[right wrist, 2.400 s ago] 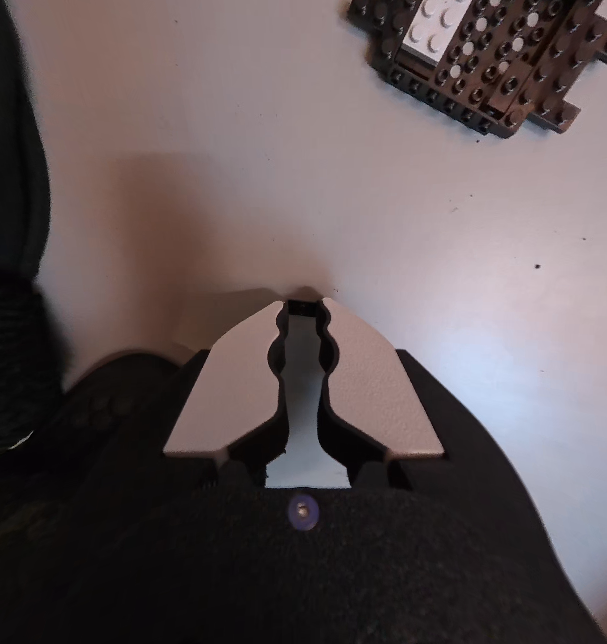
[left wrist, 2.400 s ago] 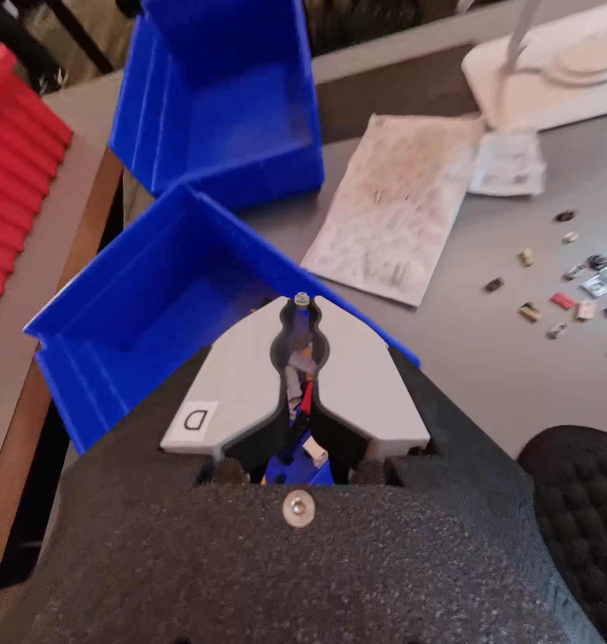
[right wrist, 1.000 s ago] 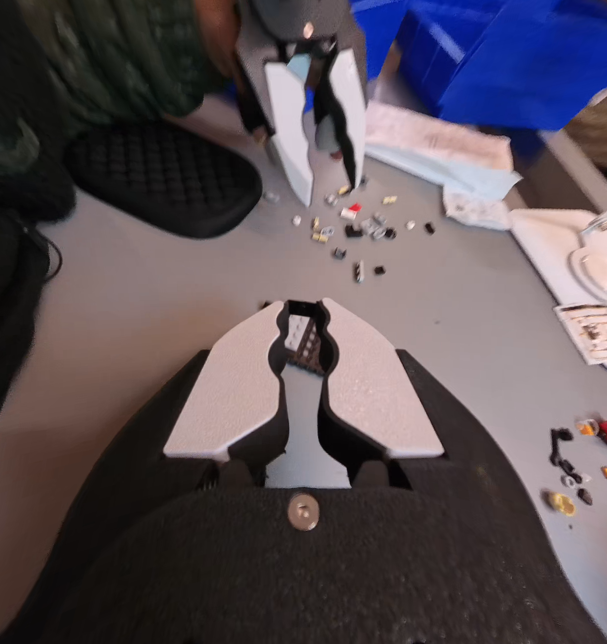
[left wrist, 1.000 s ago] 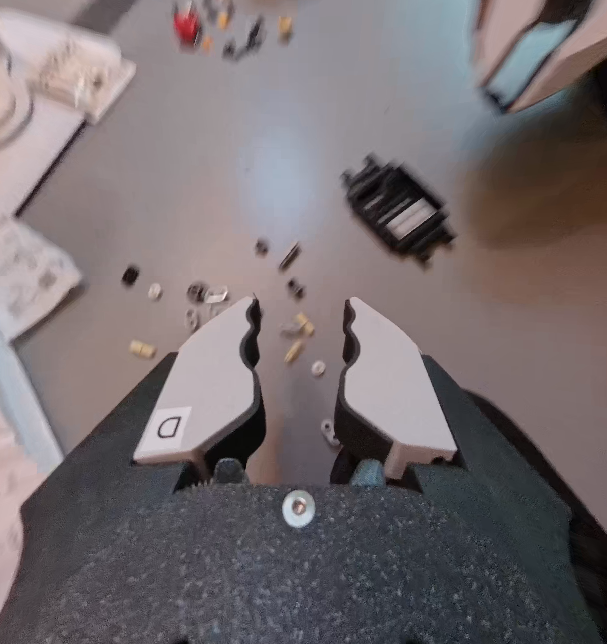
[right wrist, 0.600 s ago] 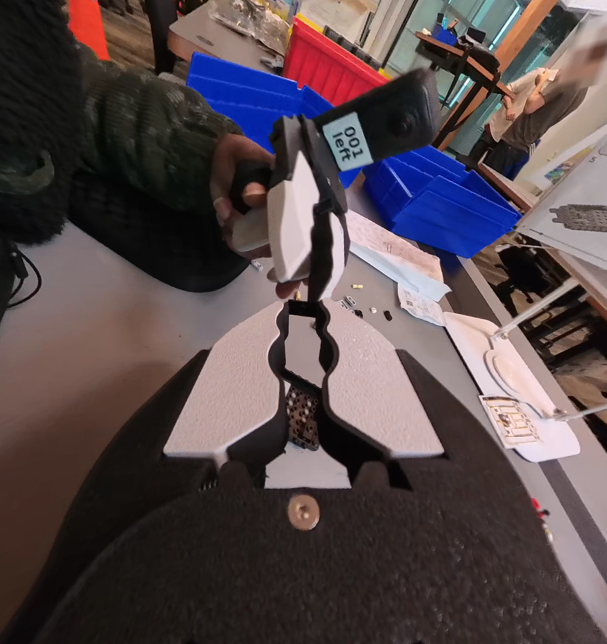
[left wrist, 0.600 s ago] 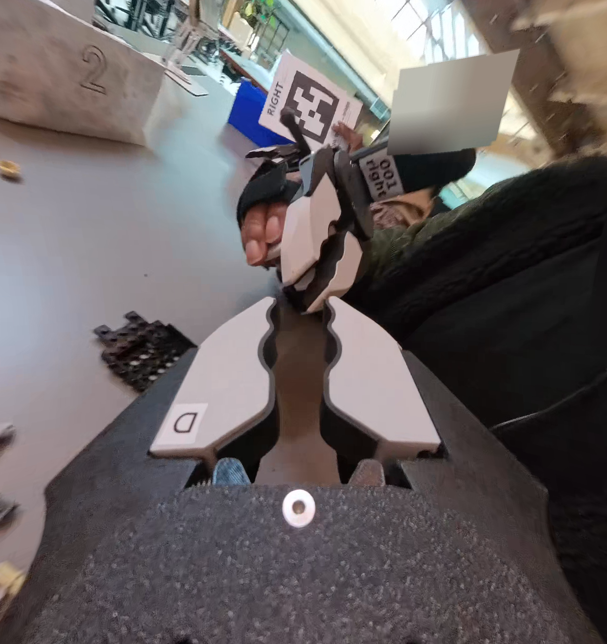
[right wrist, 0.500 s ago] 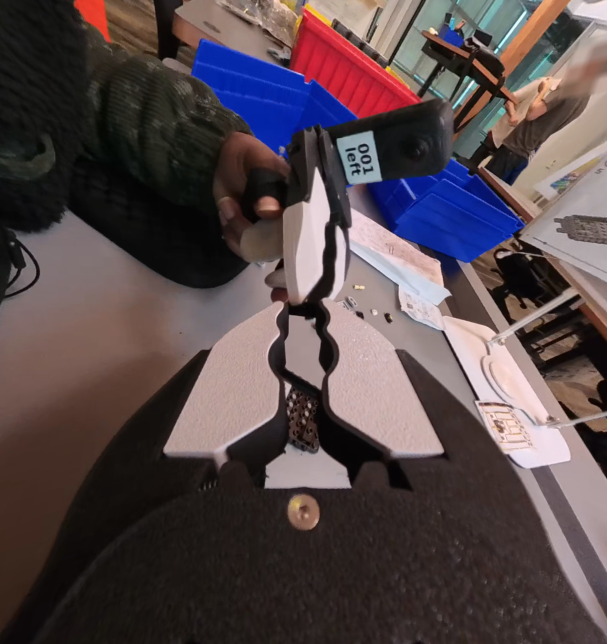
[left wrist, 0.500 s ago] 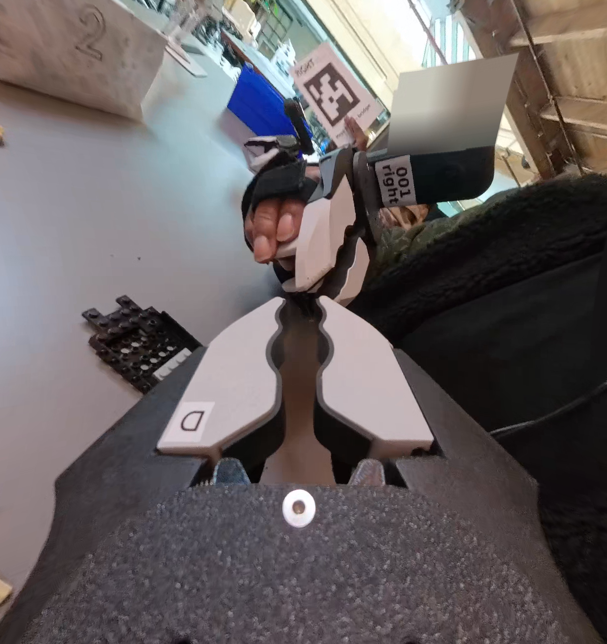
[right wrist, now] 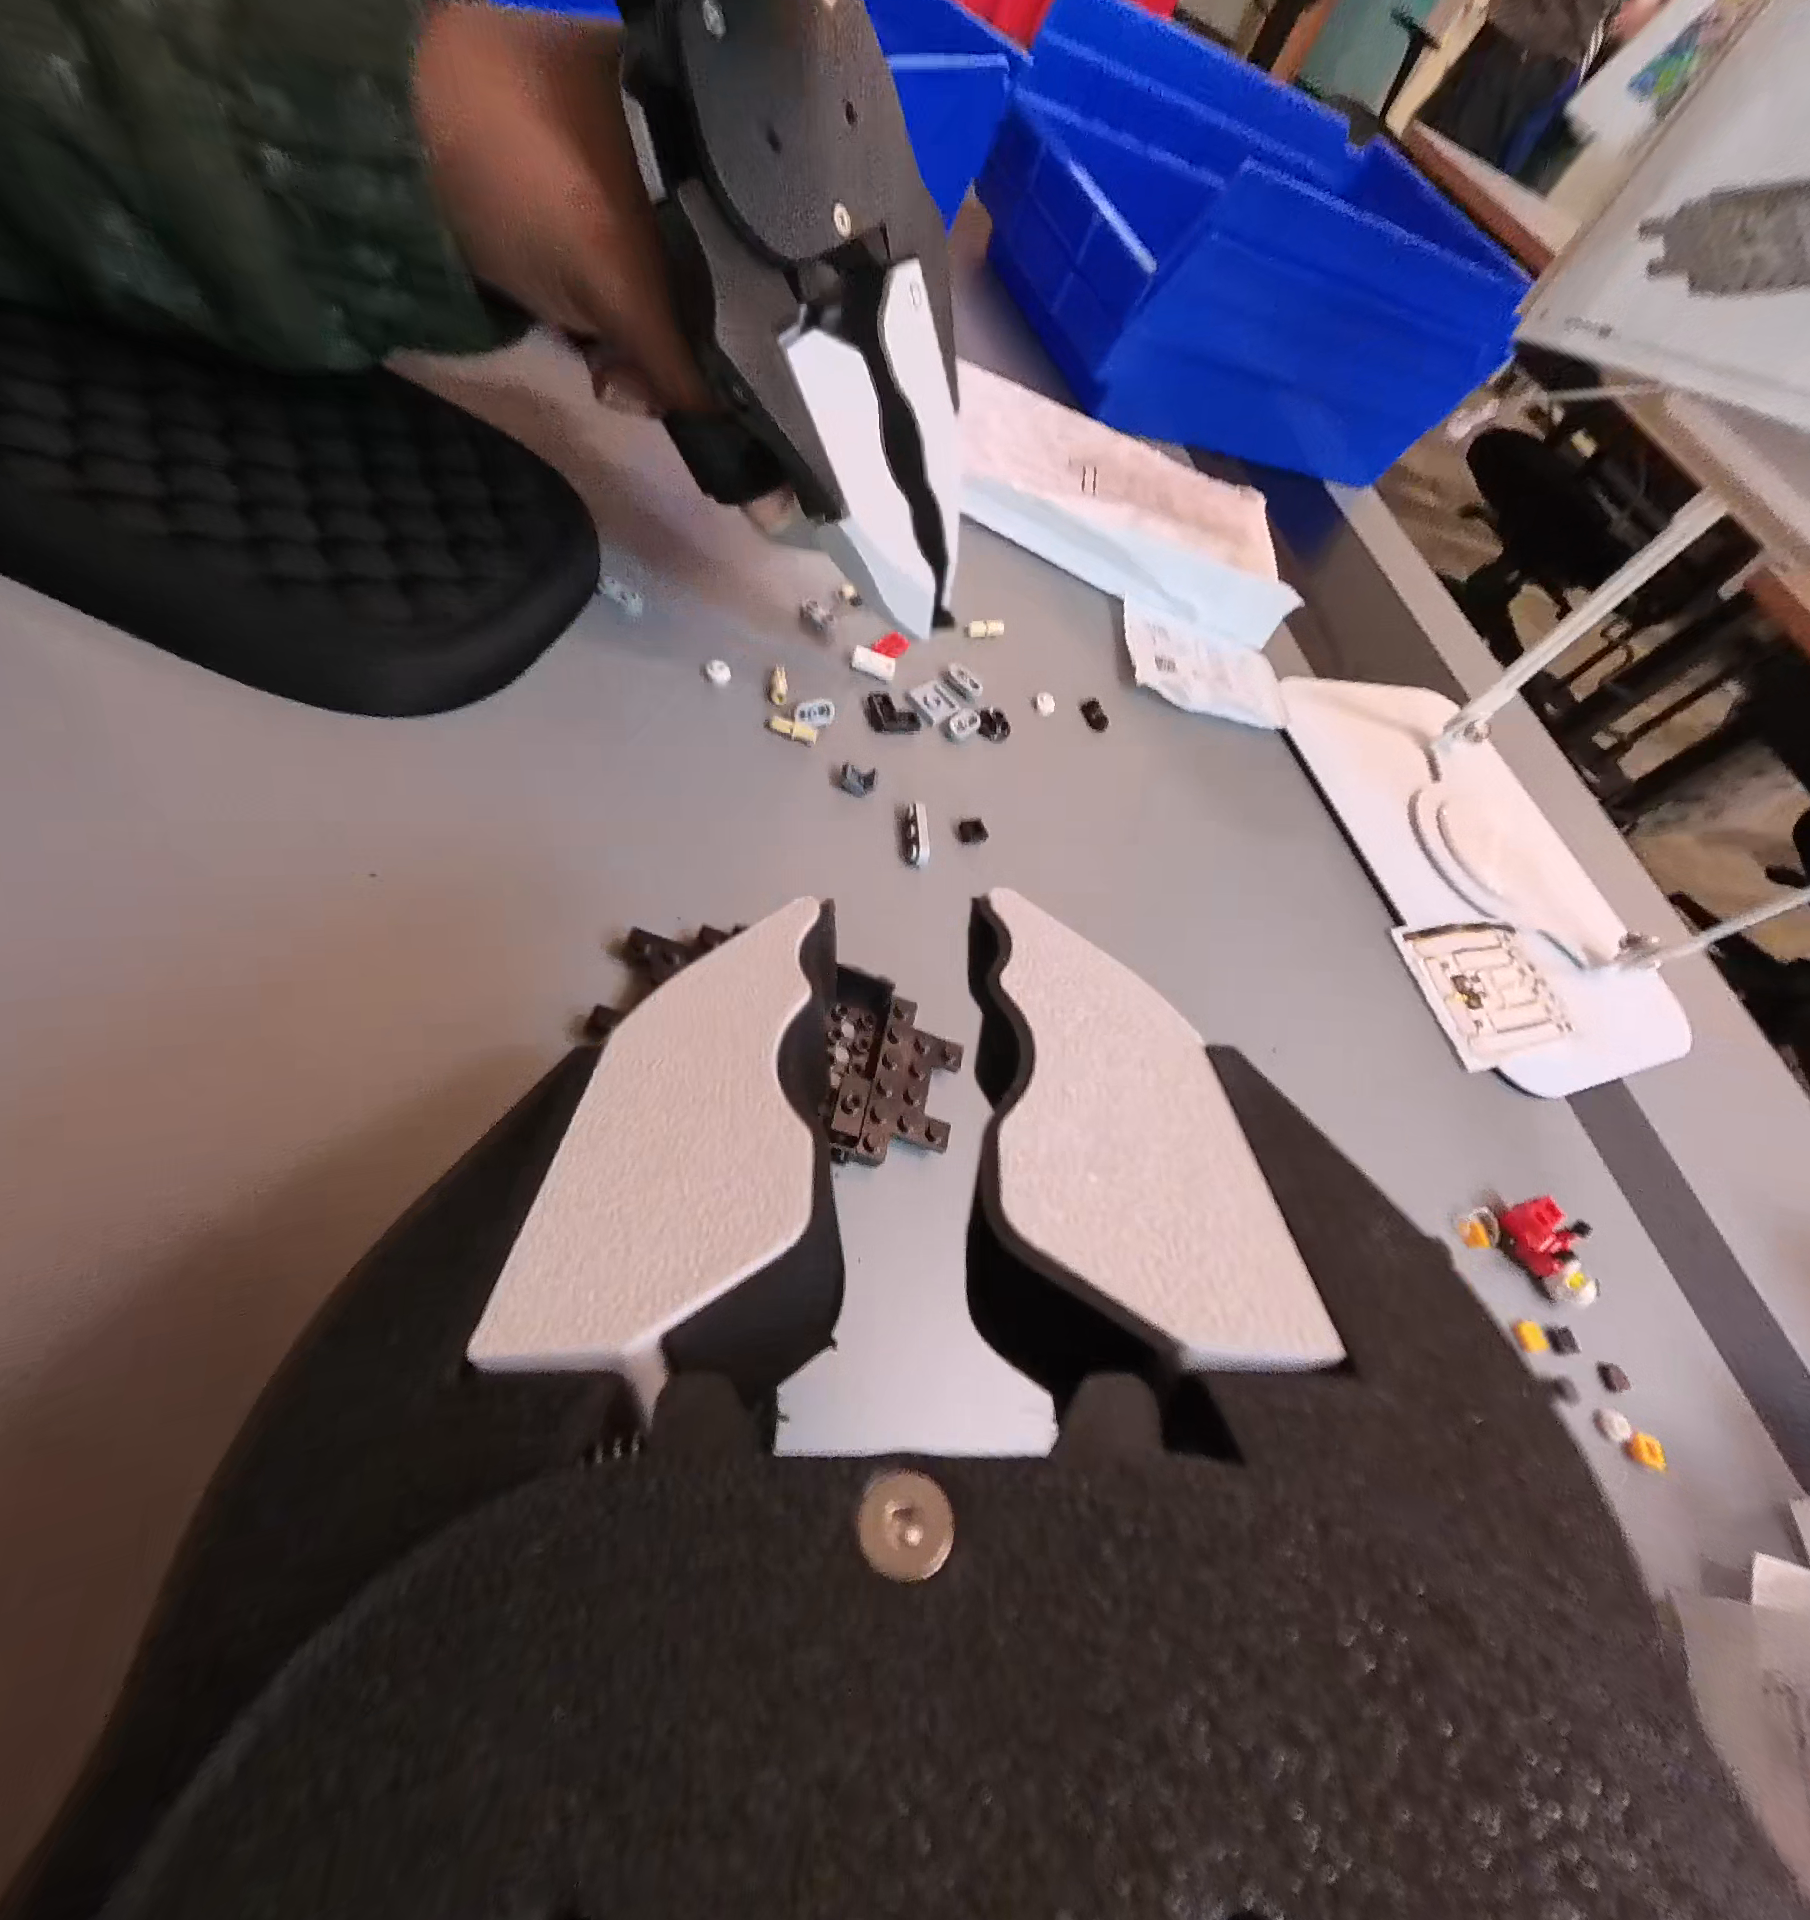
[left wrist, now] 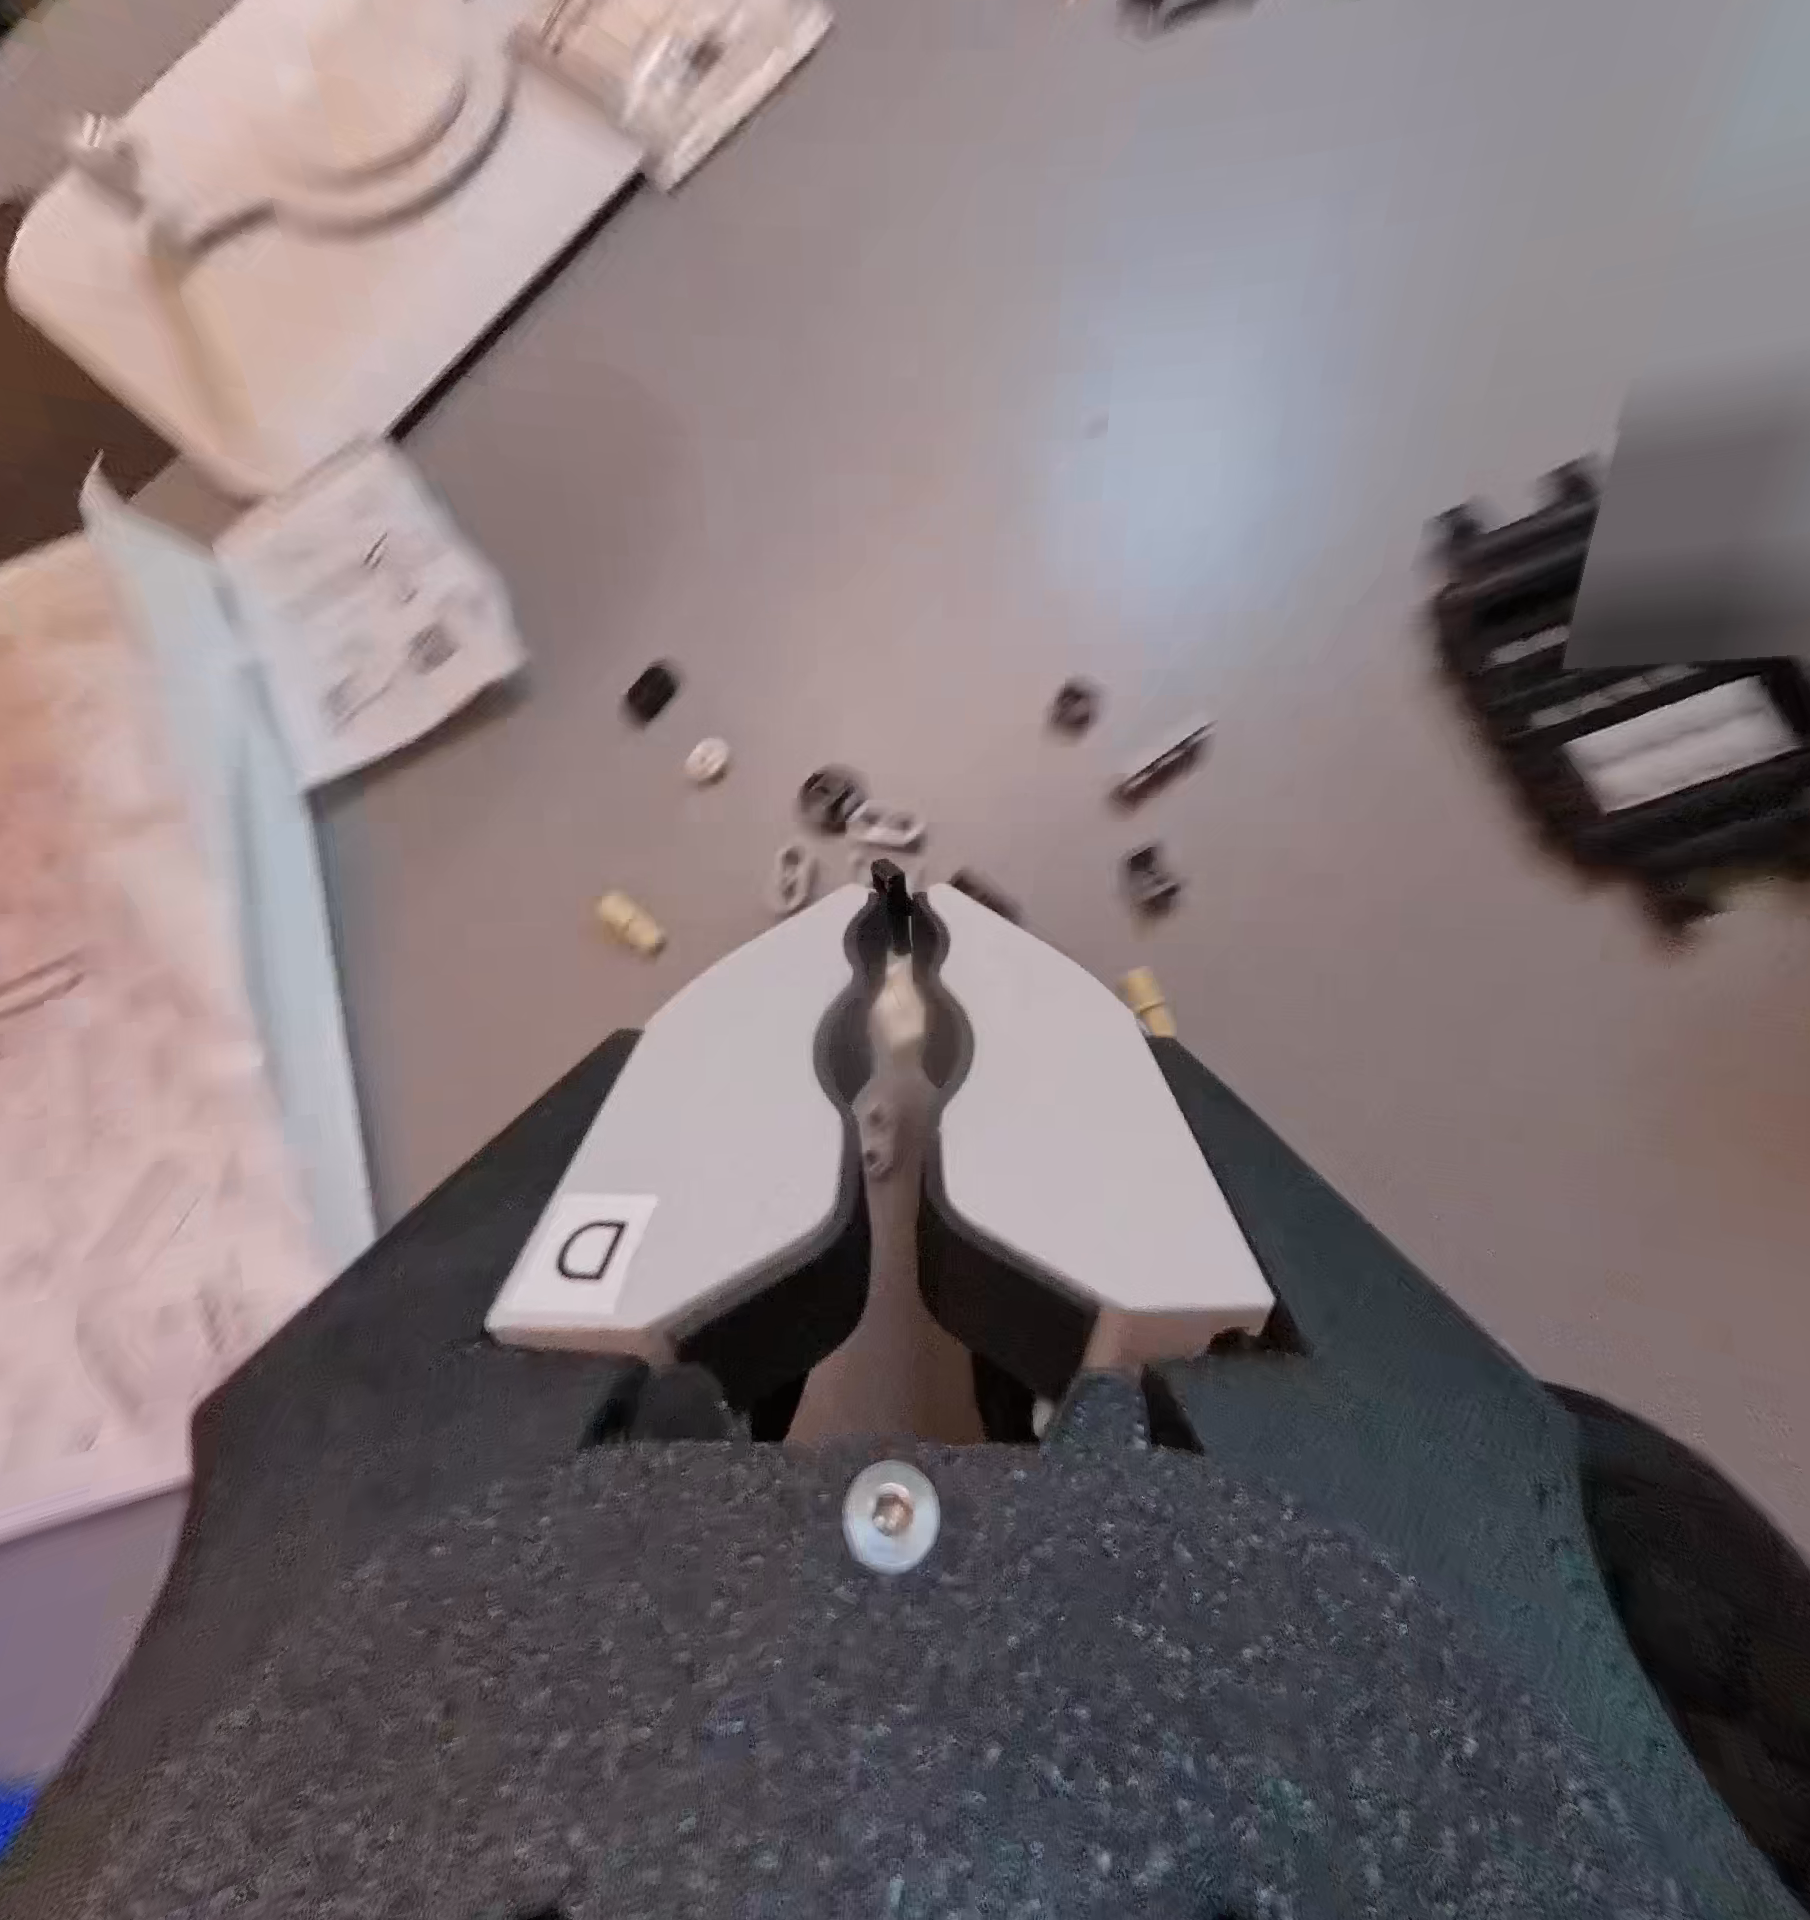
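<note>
Grey table (right wrist: 257, 935) open ahead; left jaws clenching black piece (left wrist: 888, 894), right jaws released.

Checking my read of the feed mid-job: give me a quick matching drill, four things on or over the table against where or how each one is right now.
Things:
1. left gripper
2. right gripper
3. blue bins
4. red piece

States:
A. at the table's far edge
B. shut on a small black piece
C. lying on the table, right of the right gripper
D. jaws apart, over the dark studded plate

Pairs: 1-B, 2-D, 3-A, 4-C
</note>
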{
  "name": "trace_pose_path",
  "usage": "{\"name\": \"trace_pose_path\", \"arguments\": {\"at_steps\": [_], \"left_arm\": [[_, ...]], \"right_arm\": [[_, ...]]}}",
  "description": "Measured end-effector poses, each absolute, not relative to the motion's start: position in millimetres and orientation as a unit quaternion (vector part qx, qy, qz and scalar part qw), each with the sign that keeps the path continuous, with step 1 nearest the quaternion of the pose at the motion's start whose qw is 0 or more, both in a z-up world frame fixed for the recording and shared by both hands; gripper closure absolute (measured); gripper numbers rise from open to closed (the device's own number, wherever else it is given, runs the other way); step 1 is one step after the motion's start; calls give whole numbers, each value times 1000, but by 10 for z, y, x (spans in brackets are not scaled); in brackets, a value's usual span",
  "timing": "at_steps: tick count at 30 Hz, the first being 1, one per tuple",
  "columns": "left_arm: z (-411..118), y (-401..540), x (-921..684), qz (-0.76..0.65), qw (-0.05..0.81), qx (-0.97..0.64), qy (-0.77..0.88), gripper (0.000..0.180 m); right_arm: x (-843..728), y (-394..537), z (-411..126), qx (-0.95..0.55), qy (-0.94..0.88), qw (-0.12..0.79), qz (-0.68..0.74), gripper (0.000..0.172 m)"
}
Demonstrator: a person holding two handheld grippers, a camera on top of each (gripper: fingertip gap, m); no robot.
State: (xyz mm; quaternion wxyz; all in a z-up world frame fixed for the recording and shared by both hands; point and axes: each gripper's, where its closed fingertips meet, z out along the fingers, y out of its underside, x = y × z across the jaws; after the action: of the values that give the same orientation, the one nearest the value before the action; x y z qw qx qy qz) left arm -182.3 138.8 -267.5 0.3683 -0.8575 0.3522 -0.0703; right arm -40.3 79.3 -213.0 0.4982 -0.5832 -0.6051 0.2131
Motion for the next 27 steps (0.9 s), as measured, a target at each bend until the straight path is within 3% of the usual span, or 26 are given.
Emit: {"name": "trace_pose_path", "arguments": {"at_steps": [4, 12, 16, 27], "left_arm": [[-2900, 1411, -2118, -29, 312, -896, 316, 175], [-2886, 1450, -2190, -30, 315, -902, 294, 128], [-2889, 1397, -2148, -78, 303, -905, 289, 115], [-2920, 1163, -1999, -170, 254, -893, 330, 111]], "right_arm": [[-387, 837, -2243, -600, -606, 481, 202, 148], [-331, 924, -2297, -627, -583, 468, 220, 147], [-308, 948, -2313, -637, -572, 461, 232, 147], [-296, 931, -2395, -643, -579, 443, 236, 148]]}}
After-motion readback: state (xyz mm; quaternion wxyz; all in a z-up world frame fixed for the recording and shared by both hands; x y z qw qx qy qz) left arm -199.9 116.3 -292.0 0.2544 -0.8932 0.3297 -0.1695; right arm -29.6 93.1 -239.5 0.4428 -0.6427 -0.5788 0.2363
